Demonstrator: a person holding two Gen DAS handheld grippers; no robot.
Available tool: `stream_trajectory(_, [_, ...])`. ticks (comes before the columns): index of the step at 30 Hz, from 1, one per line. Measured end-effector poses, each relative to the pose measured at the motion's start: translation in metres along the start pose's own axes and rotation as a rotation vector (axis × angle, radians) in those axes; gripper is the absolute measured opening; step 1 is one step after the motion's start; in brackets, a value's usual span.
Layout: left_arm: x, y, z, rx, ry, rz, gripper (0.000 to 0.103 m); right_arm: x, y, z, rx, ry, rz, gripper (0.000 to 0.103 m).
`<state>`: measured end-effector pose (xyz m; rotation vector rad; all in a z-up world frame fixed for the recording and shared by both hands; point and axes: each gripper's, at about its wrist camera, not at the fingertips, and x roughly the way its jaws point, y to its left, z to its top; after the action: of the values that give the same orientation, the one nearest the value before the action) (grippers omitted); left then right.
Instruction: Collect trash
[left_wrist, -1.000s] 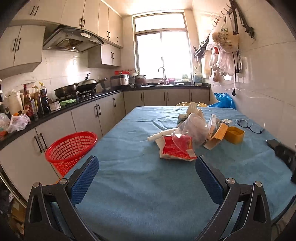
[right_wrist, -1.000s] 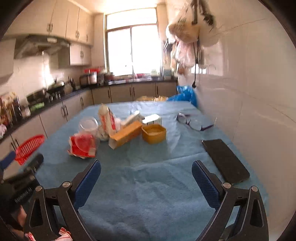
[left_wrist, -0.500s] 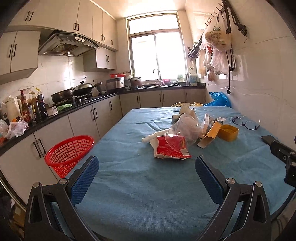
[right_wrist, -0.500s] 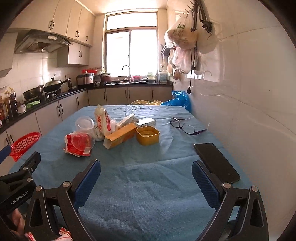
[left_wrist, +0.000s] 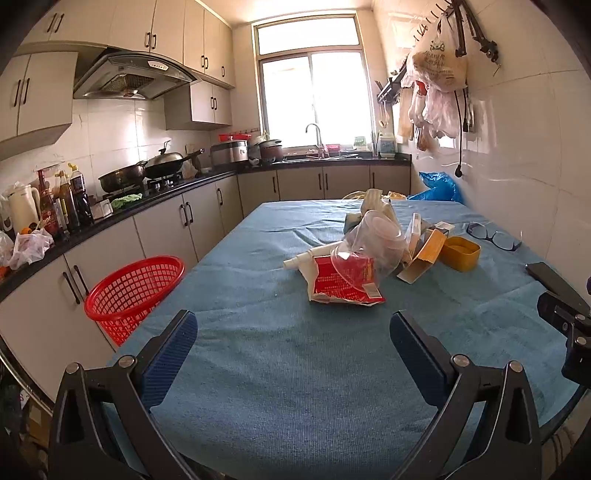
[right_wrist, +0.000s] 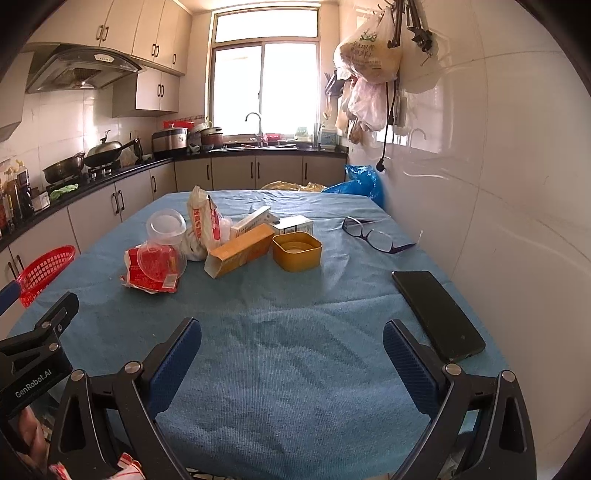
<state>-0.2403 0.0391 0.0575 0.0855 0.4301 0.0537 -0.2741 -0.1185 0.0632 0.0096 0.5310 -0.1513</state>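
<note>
A heap of trash lies mid-table on the blue cloth: a red and white wrapper (left_wrist: 345, 284) (right_wrist: 149, 271), clear plastic cups (left_wrist: 376, 240) (right_wrist: 166, 225), an orange carton (left_wrist: 424, 254) (right_wrist: 240, 249), a yellow tub (left_wrist: 460, 253) (right_wrist: 296, 251), a white bag (right_wrist: 203, 221) and small boxes (right_wrist: 291, 224). A red mesh basket (left_wrist: 135, 291) (right_wrist: 44, 269) stands off the table's left edge. My left gripper (left_wrist: 293, 332) and my right gripper (right_wrist: 291, 339) both hover open above the near cloth, short of the heap, holding nothing.
Glasses (right_wrist: 373, 234) (left_wrist: 493, 236) and a black phone (right_wrist: 437, 314) (left_wrist: 554, 280) lie along the table's right side by the tiled wall. Kitchen counter with pans and bottles (left_wrist: 66, 206) runs on the left. Bags (right_wrist: 369, 55) hang on the wall.
Both views have swung and steadied; the trash heap now sits a little farther right in the left wrist view. Both grippers stay open.
</note>
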Motion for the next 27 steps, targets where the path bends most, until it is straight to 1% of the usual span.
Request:
stream_trajectory(6, [0.003, 0.001, -0.001, -0.002, 0.013, -0.002, 0.103, 0.004, 0.000, -0.002, 0.000, 0.024, 0.001, 0.101])
stream_trajectory(20, [0.004, 0.001, -0.004, 0.003, 0.025, -0.006, 0.103, 0.009, 0.000, -0.005, 0.002, 0.046, 0.005, 0.101])
stream_trajectory(27, [0.008, 0.002, -0.006, -0.001, 0.042, -0.012, 0.103, 0.016, 0.000, -0.009, 0.006, 0.070, 0.037, 0.095])
